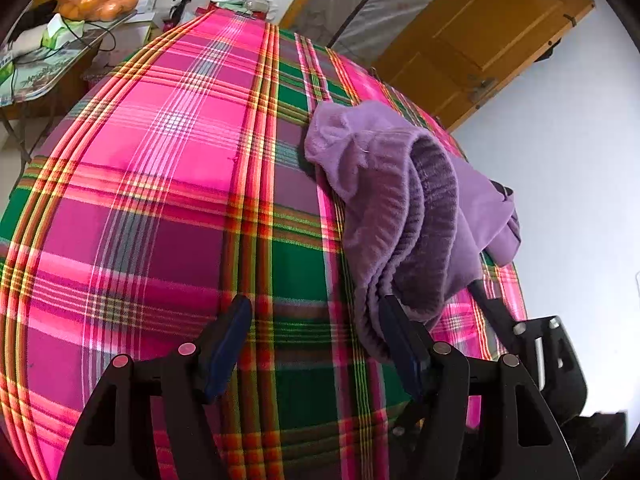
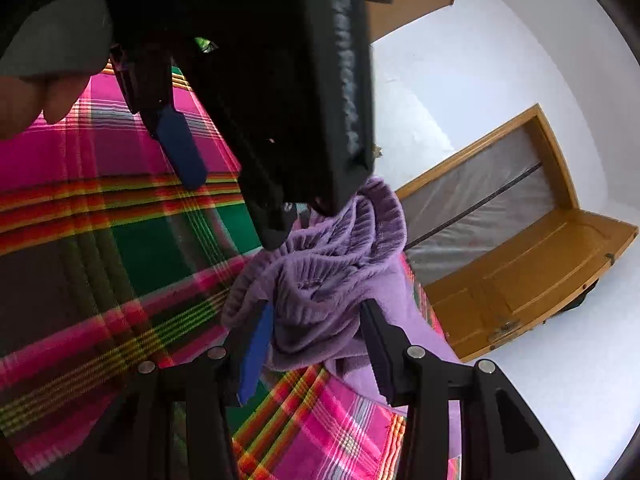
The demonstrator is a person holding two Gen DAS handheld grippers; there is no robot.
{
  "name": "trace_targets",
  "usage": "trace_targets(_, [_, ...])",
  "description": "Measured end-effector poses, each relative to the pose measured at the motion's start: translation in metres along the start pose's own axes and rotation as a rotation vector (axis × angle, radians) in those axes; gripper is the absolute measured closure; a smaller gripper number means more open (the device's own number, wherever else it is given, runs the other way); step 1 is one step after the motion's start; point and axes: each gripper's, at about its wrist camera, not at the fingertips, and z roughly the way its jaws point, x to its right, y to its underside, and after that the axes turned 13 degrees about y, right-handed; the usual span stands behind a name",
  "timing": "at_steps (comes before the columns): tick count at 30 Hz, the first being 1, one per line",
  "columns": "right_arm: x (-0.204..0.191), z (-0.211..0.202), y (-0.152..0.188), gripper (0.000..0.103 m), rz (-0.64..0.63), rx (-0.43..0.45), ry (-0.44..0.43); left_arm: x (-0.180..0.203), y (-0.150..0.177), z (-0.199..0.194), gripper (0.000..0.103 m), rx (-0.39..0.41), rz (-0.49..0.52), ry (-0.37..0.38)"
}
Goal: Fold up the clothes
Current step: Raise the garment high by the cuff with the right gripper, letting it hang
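On one plaid bedspread (image 1: 168,208), two open tools (image 1: 316,344) (image 2: 316,344) flank one purple garment (image 1: 384,184).

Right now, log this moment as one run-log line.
stage: pre-fold | left gripper: open, beside purple garment | right gripper: open around bunched garment | surface: plaid cloth

No legible text; embossed letters on the black housing (image 2: 344,72) too blurred.

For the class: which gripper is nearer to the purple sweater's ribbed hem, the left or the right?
Right. The right gripper has bunched ribbed hem of the purple sweater between its open fingers. The left gripper is open beside it; only one finger meets the cloth.
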Motion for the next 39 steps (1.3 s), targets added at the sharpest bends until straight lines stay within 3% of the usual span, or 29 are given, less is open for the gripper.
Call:
trace_targets(4, [0.002, -0.008, -0.005, 0.058, 0.021, 0.040, -0.009, -0.004, 0.001, -0.003, 0.035, 0.011, -0.026, 0.006])
trace_targets(10, [0.004, 0.001, 0.001, 0.059, 0.018, -0.010, -0.029, -0.002, 0.002, -0.001, 0.035, -0.005, -0.022, -0.016])
trace_targets(13, [0.015, 0.006, 0.004, 0.060, 0.085, -0.028, -0.097, -0.001, 0.003, -0.001, 0.035, -0.011, -0.023, -0.024])
trace_targets(18, [0.040, 0.027, 0.009, 0.086, 0.249, -0.088, -0.297, 0.001, 0.001, -0.005, 0.035, 0.000, -0.012, -0.041])
trace_targets(26, [0.090, 0.040, 0.029, 0.090, 0.498, -0.136, -0.491, 0.006, -0.006, -0.012, 0.035, 0.028, 0.010, -0.063])
trace_targets(31, [0.125, 0.057, 0.041, 0.091, 0.553, -0.113, -0.483, 0.010, -0.016, -0.008, 0.035, 0.030, 0.002, -0.023])
trace_targets(33, [0.138, 0.089, 0.024, 0.091, 0.550, -0.101, -0.452, 0.012, -0.019, -0.007, 0.035, 0.031, -0.001, -0.007])
trace_targets(39, [0.148, 0.126, -0.003, 0.091, 0.521, -0.057, -0.346, 0.017, -0.030, -0.002, 0.035, 0.035, -0.008, 0.035])
